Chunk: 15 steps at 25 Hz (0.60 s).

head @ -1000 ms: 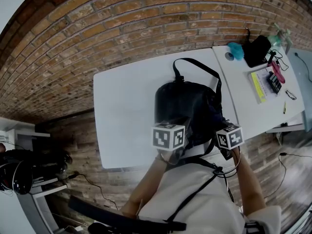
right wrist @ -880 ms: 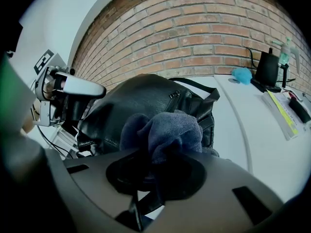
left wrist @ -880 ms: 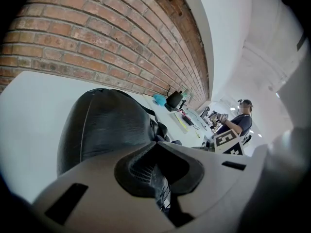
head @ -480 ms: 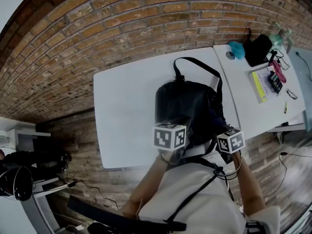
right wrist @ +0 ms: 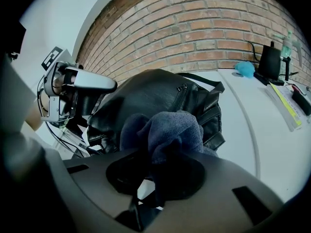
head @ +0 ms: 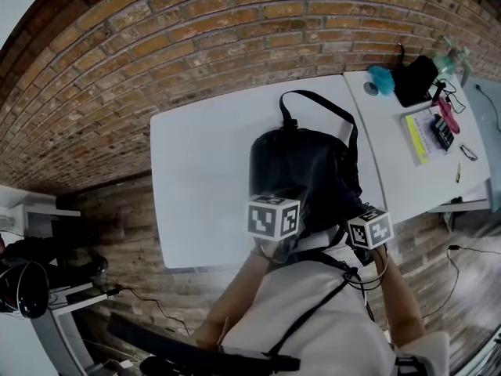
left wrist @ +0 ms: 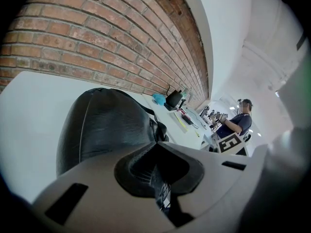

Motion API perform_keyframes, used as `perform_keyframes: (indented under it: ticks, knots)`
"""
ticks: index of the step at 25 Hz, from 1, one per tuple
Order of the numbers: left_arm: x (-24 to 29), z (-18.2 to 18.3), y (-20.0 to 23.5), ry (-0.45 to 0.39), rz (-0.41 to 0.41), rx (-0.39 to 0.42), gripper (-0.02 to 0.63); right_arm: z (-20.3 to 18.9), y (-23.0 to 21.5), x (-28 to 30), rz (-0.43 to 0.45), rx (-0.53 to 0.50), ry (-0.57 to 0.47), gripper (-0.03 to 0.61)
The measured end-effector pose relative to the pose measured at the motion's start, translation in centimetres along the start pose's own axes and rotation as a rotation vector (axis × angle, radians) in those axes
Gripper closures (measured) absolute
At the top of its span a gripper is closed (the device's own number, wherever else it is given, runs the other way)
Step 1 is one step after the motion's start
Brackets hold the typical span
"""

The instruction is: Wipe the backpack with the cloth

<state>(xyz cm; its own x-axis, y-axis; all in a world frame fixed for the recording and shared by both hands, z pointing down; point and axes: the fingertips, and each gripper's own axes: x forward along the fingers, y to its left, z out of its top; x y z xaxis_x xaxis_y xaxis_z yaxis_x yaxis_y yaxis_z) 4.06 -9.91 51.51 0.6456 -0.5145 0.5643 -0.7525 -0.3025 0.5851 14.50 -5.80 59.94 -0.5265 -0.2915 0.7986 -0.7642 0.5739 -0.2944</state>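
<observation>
A black leather backpack (head: 301, 167) lies on the white table (head: 200, 178), its strap looped toward the brick wall. My left gripper (head: 272, 219) is at the bag's near edge; in the left gripper view the jaws (left wrist: 158, 177) are shut on a fold of the backpack (left wrist: 104, 125). My right gripper (head: 369, 227) is at the bag's near right corner. In the right gripper view it (right wrist: 155, 178) is shut on a bunched dark blue cloth (right wrist: 167, 130), held against the backpack (right wrist: 155, 93).
A second white table (head: 391, 163) adjoins on the right, carrying a blue item (head: 380, 79), a black pouch (head: 412, 81), a yellow-edged notebook (head: 417, 138) and cables. A person (left wrist: 237, 123) stands far off. Headphones (head: 23, 284) rest on a shelf at lower left.
My right gripper has slid slightly toward me along the bag's right side with the cloth. The left gripper has stayed almost still.
</observation>
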Motion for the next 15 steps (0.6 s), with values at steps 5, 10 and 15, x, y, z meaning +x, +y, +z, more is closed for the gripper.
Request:
perform_keyframes:
  ticks: [5, 10, 15]
  knots:
    - [-0.2, -0.1, 0.0, 0.004, -0.001, 0.003, 0.611, -0.3, 0.4, -0.2, 0.011, 0.000, 0.008, 0.505]
    - [-0.3, -0.2, 0.1, 0.003, -0.002, 0.002, 0.609, -0.5, 0.8, -0.3, 0.015, -0.003, 0.018, 0.505]
    - [-0.4, -0.2, 0.0, 0.002, -0.006, 0.002, 0.611, -0.8, 1.3, -0.5, 0.027, -0.006, 0.030, 0.505]
